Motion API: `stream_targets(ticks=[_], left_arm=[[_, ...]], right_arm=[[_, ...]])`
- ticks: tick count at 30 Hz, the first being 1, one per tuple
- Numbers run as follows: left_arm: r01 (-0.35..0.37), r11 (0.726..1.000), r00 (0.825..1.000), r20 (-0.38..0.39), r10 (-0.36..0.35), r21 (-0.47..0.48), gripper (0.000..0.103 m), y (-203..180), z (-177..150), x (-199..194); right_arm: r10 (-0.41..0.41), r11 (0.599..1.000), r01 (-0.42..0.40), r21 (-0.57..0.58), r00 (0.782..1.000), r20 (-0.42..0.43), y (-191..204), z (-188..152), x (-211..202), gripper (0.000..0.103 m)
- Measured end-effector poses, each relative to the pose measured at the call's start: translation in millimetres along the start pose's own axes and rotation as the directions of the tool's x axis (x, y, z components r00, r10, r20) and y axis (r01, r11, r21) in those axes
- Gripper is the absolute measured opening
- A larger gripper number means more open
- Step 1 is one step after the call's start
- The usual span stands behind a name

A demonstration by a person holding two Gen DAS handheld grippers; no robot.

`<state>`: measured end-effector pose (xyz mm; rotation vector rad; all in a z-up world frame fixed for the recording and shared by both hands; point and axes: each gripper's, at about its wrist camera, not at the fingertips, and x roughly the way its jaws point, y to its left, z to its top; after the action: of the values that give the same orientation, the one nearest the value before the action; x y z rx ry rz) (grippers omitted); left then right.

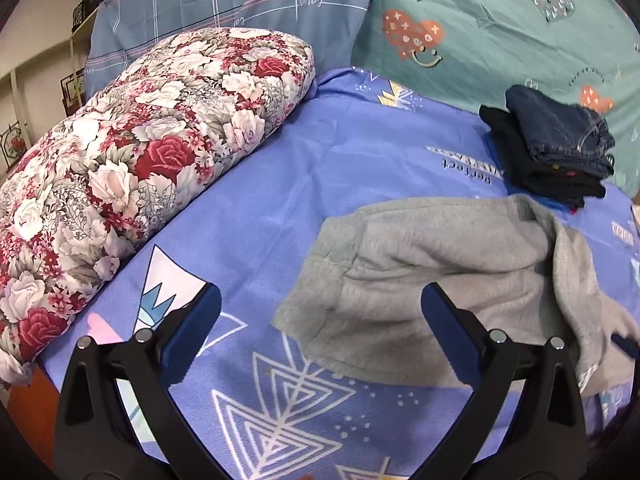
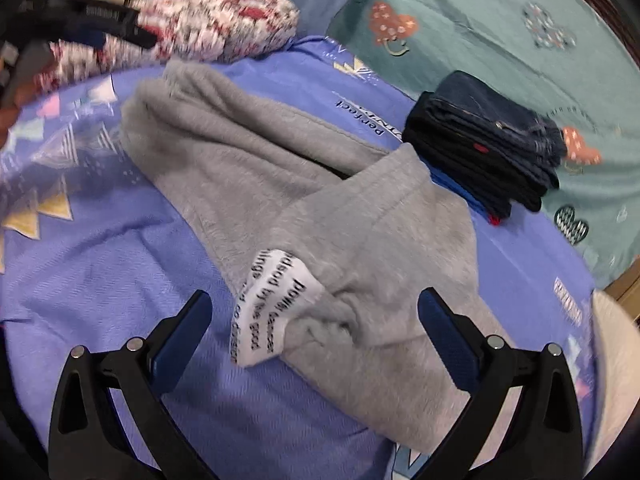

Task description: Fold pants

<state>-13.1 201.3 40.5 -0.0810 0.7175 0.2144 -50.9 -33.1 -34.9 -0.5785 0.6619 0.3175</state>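
Observation:
Grey fleece pants lie loosely bunched on the blue patterned bedsheet. In the right wrist view the pants run from the far left to the near right, with a white printed label turned up. My left gripper is open and empty, just above the pants' near left edge. My right gripper is open and empty, hovering over the label and the fabric beside it. The left gripper shows blurred at the top left of the right wrist view.
A stack of folded dark pants with jeans on top sits at the back right, also in the right wrist view. A rolled floral quilt lies along the left. Teal and plaid pillows stand behind.

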Motion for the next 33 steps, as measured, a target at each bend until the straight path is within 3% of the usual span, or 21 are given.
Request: stream_targets(ticks=[1,2,3,4,5,8,10,14,16,18,19,21,24,25,26,27,28,29,31,33], left_arm=[[-0.008,1.000,1.000,-0.004,0.008,0.017,0.101,-1,-3,2],[-0.015,0.999,1.000,-0.006,0.015,0.030,0.101,0,-4,4],[-0.017,0.999,1.000,-0.010,0.018,0.040,0.101,1,-5,5],[-0.018,0.999,1.000,-0.011,0.018,0.042,0.101,4,-4,8],[-0.024,0.999,1.000,-0.011,0.024,0.042,0.101,8,-2,10],[-0.043,0.999,0.999,-0.011,0.043,0.013,0.101,25,14,19],[-0.032,0.999,0.999,-0.016,0.032,-0.014,0.101,37,31,27],[0.072,0.997,0.993,-0.088,-0.074,-0.025,0.101,45,68,65],[0.136,0.991,0.977,-0.163,-0.137,-0.017,0.101,40,84,94],[0.188,0.982,0.952,-0.245,-0.182,0.004,0.101,30,93,125],[0.227,0.974,0.931,-0.292,-0.218,-0.003,0.101,26,96,142],[0.273,0.961,0.891,-0.366,-0.268,-0.039,0.101,19,98,169],[0.343,0.934,0.808,-0.477,-0.347,-0.098,0.101,3,87,197],[0.360,0.928,0.789,-0.500,-0.356,-0.094,0.101,-4,83,199],[0.370,0.926,0.777,-0.520,-0.355,-0.080,0.101,-12,77,199],[0.376,0.924,0.767,-0.536,-0.353,-0.071,0.101,-19,73,199],[0.384,0.920,0.755,-0.549,-0.359,-0.074,0.101,-23,69,198],[0.391,0.916,0.742,-0.559,-0.369,-0.086,0.101,-27,66,199],[0.385,0.915,0.724,-0.575,-0.381,-0.121,0.101,-29,64,204],[0.384,0.908,0.710,-0.574,-0.407,-0.169,0.101,-27,67,211]], right_arm=[[-0.049,0.998,0.048,-0.030,0.999,-0.016,3,4,9,0.097],[-0.086,0.996,0.084,-0.040,0.996,-0.031,0,6,16,0.071],[-0.052,0.999,0.052,-0.011,0.997,-0.057,-10,7,21,0.058],[0.049,0.997,-0.044,0.064,0.995,-0.083,-28,8,24,0.048],[0.092,0.992,-0.082,0.101,0.992,-0.091,-45,6,24,0.041],[0.107,0.984,-0.096,0.153,0.992,-0.062,-96,-1,9,0.035],[0.092,0.965,-0.075,0.250,0.994,-0.060,-147,-10,0,0.034],[0.016,0.908,0.024,0.419,0.996,-0.091,-232,-39,-5,0.032],[-0.007,0.869,0.063,0.492,0.993,-0.116,-264,-59,-2,0.028],[-0.023,0.834,0.096,0.544,0.990,-0.139,-285,-78,1,0.014],[-0.037,0.815,0.116,0.567,0.988,-0.149,-295,-86,2,0.011],[-0.024,0.773,0.114,0.624,0.988,-0.150,-310,-105,5,0.011],[0.022,0.732,0.095,0.675,0.986,-0.162,-319,-125,15,0.014],[0.038,0.725,0.086,0.683,0.986,-0.165,-321,-126,17,0.027],[0.054,0.720,0.071,0.690,0.986,-0.158,-320,-127,18,0.051],[0.061,0.719,0.052,0.693,0.989,-0.137,-319,-127,16,0.061],[0.053,0.723,0.038,0.689,0.992,-0.111,-317,-124,12,0.080],[0.039,0.731,0.035,0.681,0.995,-0.093,-314,-120,9,0.091],[0.037,0.738,0.023,0.675,0.996,-0.075,-312,-116,9,0.099],[0.070,0.716,0.001,0.698,0.995,-0.073,-316,-117,20,0.099]])
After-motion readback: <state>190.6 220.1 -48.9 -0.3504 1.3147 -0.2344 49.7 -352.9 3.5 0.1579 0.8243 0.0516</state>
